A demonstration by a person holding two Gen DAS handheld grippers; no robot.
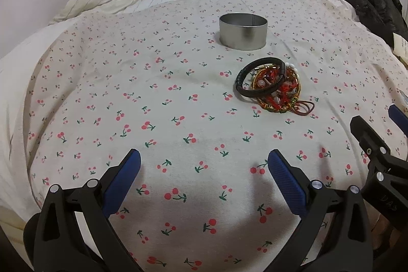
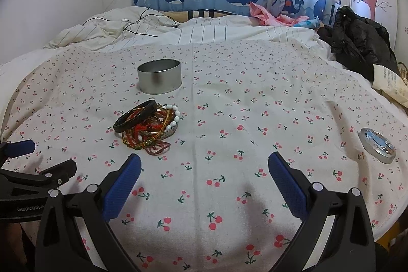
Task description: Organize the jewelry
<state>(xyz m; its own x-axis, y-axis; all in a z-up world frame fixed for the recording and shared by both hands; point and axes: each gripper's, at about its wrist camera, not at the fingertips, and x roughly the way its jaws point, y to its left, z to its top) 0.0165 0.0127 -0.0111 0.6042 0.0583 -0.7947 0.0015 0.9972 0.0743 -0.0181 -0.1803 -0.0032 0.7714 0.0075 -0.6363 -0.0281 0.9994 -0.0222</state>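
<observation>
A tangled pile of bracelets (image 1: pixel 270 87) lies on the cherry-print cloth (image 1: pixel 153 93), with a black braided band on top and red, gold and white beaded ones beneath. Behind it stands an open round metal tin (image 1: pixel 243 31). My left gripper (image 1: pixel 204 165) is open, hovering over bare cloth short of the pile. In the right wrist view the same pile (image 2: pixel 149 128) and tin (image 2: pixel 159 80) sit to the left. My right gripper (image 2: pixel 204 167) is open with nothing between its fingers, and the left gripper shows at the left edge (image 2: pixel 38 157).
The tin's round lid (image 2: pixel 377 145) lies on the cloth at the right. A black jacket (image 2: pixel 357 40) and a paper bag (image 2: pixel 390 86) sit at the far right. Rumpled striped bedding (image 2: pixel 153 27) with a black cable lies behind, below whale-print curtains.
</observation>
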